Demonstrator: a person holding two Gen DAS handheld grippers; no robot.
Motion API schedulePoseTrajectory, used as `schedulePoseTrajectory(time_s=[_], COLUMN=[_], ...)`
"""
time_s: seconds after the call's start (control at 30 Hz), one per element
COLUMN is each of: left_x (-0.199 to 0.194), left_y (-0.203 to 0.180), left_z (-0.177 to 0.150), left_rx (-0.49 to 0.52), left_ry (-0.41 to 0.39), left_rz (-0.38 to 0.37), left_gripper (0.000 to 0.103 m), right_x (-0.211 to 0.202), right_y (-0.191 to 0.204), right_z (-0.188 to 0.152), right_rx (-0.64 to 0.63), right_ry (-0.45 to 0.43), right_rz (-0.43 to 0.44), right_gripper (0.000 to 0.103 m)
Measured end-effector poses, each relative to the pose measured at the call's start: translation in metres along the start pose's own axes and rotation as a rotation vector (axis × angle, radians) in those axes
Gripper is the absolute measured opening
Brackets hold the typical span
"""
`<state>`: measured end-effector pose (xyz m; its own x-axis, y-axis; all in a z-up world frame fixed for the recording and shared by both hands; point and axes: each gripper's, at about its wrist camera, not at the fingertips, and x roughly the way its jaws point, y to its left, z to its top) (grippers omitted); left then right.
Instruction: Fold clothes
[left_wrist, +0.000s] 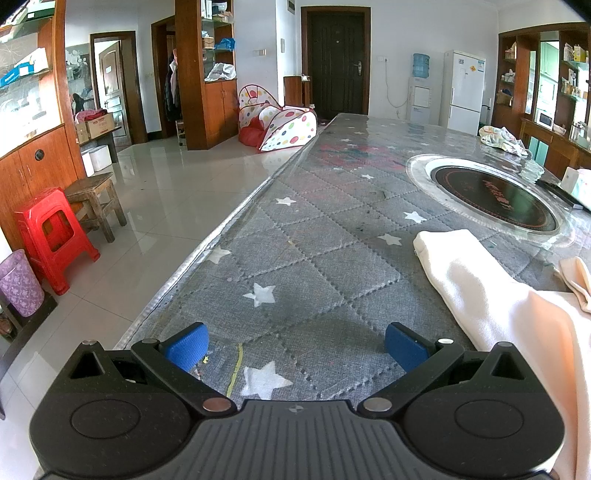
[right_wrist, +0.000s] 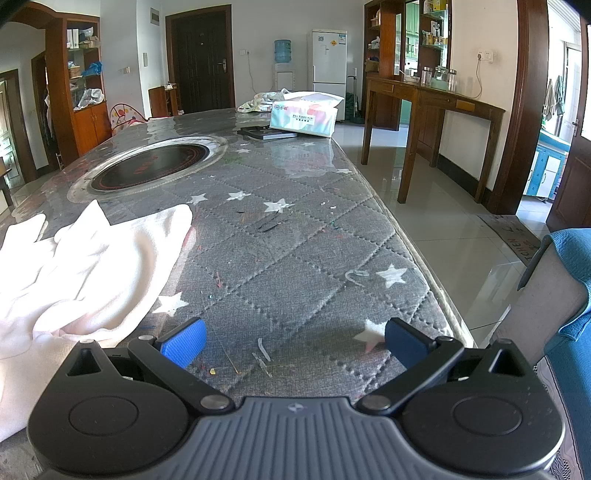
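A cream-white garment (left_wrist: 491, 295) lies loosely on the grey star-patterned table cover (left_wrist: 314, 236), to the right of my left gripper (left_wrist: 295, 349). That gripper is open, its blue pads wide apart over bare cover, holding nothing. In the right wrist view the same garment (right_wrist: 85, 266) spreads at the left, with pointed corners sticking up. My right gripper (right_wrist: 293, 345) is open too, over bare cover just right of the cloth, touching nothing.
A round black hob (left_wrist: 498, 195) is set in the table beyond the garment. A tissue box (right_wrist: 303, 118), a dark flat item and a crumpled cloth (left_wrist: 502, 138) lie at the far end. The table edge (right_wrist: 417, 258) drops to tiled floor; a person's blue-sleeved arm (right_wrist: 565, 288) is at right.
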<state>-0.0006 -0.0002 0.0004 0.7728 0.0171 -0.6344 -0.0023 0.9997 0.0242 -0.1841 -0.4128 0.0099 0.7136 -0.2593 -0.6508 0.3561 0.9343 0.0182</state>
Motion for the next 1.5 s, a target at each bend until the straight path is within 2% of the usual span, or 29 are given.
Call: schedulePoseTrajectory(time_s=[0.27, 0.6, 0.87, 1.1, 1.5], left_x=[0.0, -0.026, -0.053, -0.078, -0.12], left_y=[-0.002, -0.008, -0.011, -0.023, -0.037], left_z=[-0.003, -0.018, -0.031, -0.037, -0.041], left_rx=[-0.013, -0.021, -0.023, 0.035, 0.082], left_ry=[0.012, 0.029, 0.061, 0.054, 0.018], left_rz=[0.011, 0.011, -0.013, -0.016, -0.017], left_gripper=[0.103, 0.103, 0.103, 0.103, 0.103], right_x=[0.0, -0.001, -0.022, -0.041, -0.069], right_y=[0.001, 0.006, 0.017, 0.035, 0.053], right_z=[0.0, 0.002, 0.001, -0.002, -0.013], right_rx=[-0.003, 0.005, -0.028, -0.073, -0.07], right_ry=[0.001, 0.013, 0.01, 0.004, 0.018], right_rz=[-0.003, -0.019, 0.037, 0.074, 0.088], right_gripper=[0.103, 0.103, 0.103, 0.103, 0.103])
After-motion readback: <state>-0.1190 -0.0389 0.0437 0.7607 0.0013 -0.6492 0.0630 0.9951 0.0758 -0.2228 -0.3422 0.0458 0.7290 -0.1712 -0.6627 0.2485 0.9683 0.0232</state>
